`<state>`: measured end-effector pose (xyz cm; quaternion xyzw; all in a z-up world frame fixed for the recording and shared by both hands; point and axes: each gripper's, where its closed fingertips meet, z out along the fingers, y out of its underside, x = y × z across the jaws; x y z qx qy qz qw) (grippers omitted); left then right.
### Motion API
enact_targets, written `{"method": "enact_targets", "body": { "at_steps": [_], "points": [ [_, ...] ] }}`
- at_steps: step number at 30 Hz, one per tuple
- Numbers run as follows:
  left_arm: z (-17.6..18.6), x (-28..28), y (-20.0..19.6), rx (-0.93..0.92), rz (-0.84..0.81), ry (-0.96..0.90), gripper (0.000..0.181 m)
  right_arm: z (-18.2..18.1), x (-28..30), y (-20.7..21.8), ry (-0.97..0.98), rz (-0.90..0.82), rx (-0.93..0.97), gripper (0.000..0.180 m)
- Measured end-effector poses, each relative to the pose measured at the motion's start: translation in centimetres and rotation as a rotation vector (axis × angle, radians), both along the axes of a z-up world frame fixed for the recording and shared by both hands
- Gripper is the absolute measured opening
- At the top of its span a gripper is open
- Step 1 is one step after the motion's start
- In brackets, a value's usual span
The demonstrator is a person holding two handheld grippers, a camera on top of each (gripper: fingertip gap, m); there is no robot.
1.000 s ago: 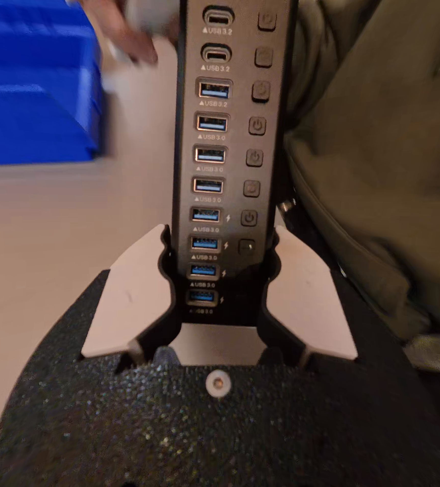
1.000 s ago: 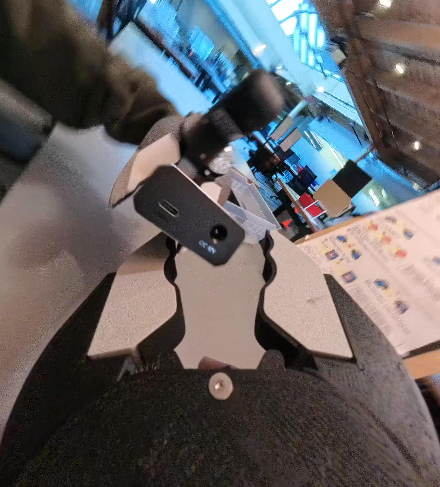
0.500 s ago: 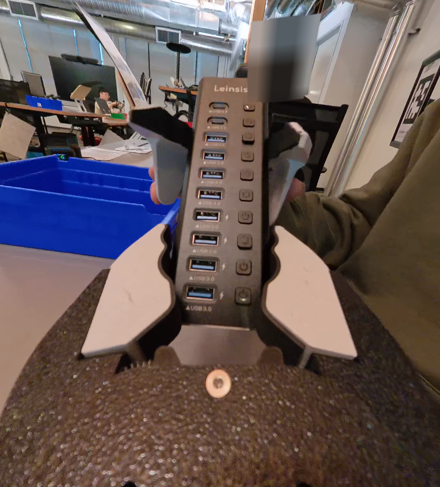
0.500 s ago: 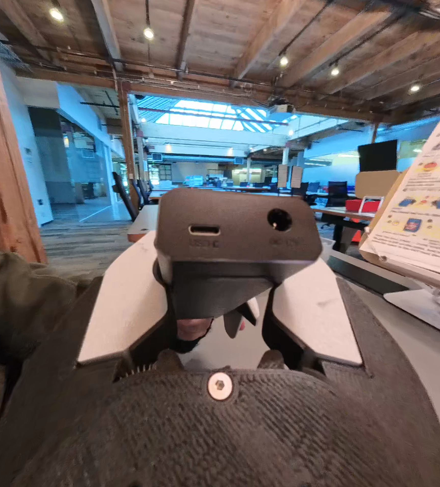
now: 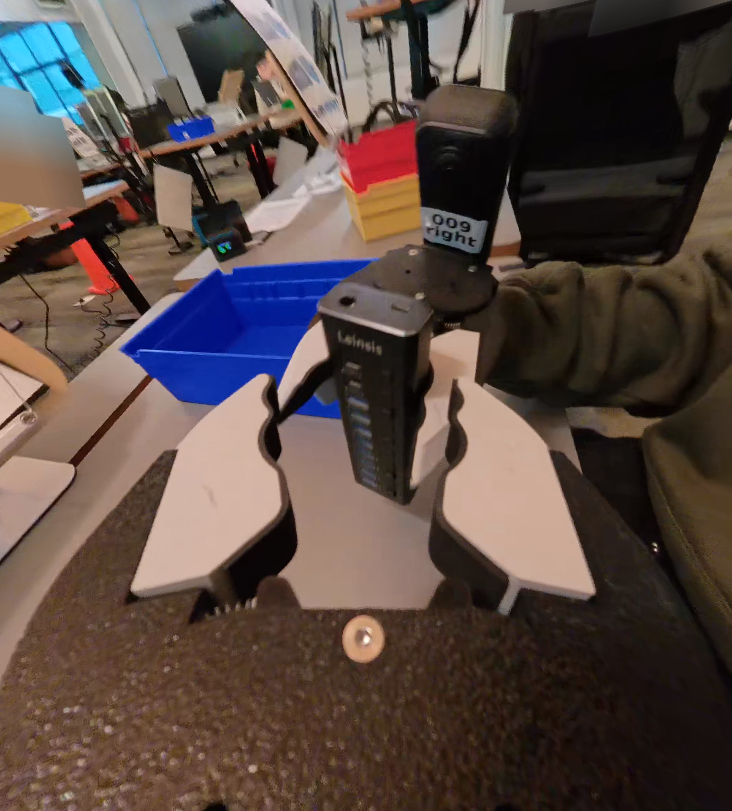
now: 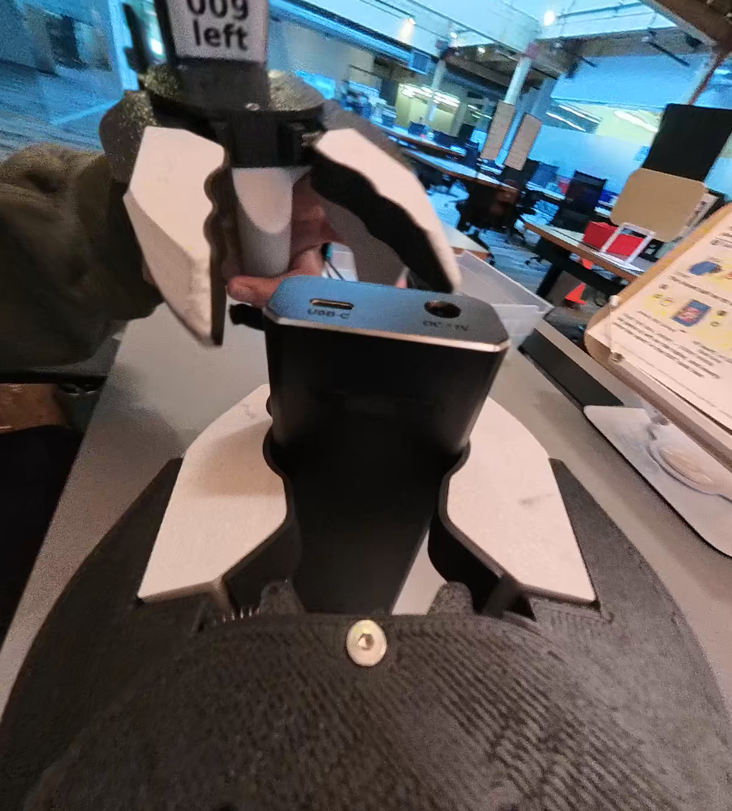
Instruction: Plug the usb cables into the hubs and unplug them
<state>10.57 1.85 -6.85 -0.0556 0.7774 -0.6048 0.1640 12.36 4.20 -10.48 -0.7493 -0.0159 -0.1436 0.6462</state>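
Note:
A black multi-port USB hub (image 5: 377, 421) stands upright above the grey table (image 5: 355, 553). My right gripper (image 6: 366, 443) is shut on its sides; the hub's back and top end face (image 6: 382, 395) fill the right wrist view. My left gripper (image 5: 362, 408) is open, its fingers wide apart on either side of the hub's lower end without touching it. In the right wrist view the left gripper (image 6: 329, 298) shows open behind the hub's top. In the left wrist view the right gripper (image 5: 368, 417) clamps the hub from behind. No USB cable is in view.
A blue bin (image 5: 232, 333) sits on the table behind the hub. An instruction sheet on a stand (image 6: 684, 342) is at the table's side, with a clear bin (image 6: 500, 303) beyond. Olive sleeves (image 5: 618, 329) reach in. Stacked red and yellow bins (image 5: 382, 184) stand farther back. Across from one pair of fingers to the other is roughly 4 cm.
My left gripper has opened and let go of the hub's lower end and drawn back. My right gripper, open a second ago, now holds the hub alone.

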Motion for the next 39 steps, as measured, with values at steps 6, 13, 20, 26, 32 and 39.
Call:
{"method": "enact_targets", "body": {
  "at_steps": [6,13,20,26,32,39],
  "points": [
    [-1.1,-1.1,-3.1,0.104,-0.152,-0.032,0.063,-0.5,-2.4,0.9,0.025,0.132,-0.009,0.073],
    [-0.5,-0.5,-3.3,0.065,-0.119,0.002,0.056,-0.1,-1.7,0.5,0.081,0.104,0.032,0.072],
    [4.5,0.7,-2.8,-0.082,-0.073,0.059,0.056,-0.3,-1.1,0.3,0.179,0.126,0.122,0.081],
    [3.8,0.2,-3.0,0.062,-0.095,0.048,0.056,0.6,-1.1,0.2,0.153,0.114,0.151,0.073],
    [3.0,0.4,-3.0,0.119,-0.071,0.007,0.056,1.4,-0.8,-0.2,0.119,0.083,0.168,0.065],
    [2.6,0.6,-2.7,0.166,-0.041,0.003,0.056,0.9,-0.7,0.2,0.136,0.087,0.199,0.064]
  ]
}}
